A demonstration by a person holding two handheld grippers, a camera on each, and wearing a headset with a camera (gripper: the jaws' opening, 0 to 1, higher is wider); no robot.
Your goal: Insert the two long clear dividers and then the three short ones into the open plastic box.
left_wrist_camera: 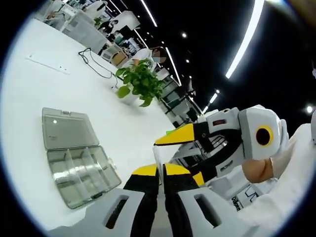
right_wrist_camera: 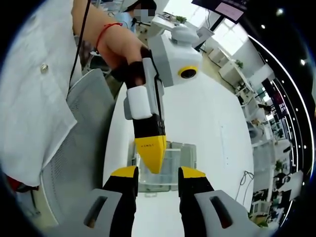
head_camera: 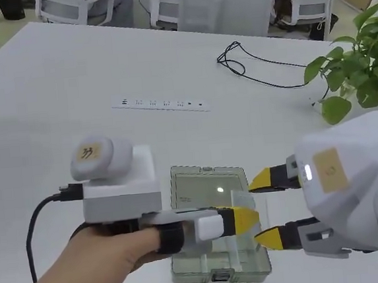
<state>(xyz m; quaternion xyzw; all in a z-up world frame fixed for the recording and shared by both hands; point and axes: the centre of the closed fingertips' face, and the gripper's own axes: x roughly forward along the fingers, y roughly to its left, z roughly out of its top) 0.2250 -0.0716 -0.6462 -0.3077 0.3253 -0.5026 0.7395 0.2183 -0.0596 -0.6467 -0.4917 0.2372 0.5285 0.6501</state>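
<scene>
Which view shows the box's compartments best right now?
Left gripper view: the open plastic box lies unobstructed, inner dividers visible. Head view: the left gripper, holding a clear divider, and right gripper overlap it. Right gripper view: the left gripper hides part.

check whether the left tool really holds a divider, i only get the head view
Observer: Yes. The left gripper view shows the left tool shut on a thin clear divider standing between its tips.
Operator: anything in the box yet
Observer: In that view clear walls already split the base of the box into compartments; I cannot count them.
Operator: is the right tool on it
Observer: The right gripper view shows the right tool open, its tips either side of the left tool's tip.
</scene>
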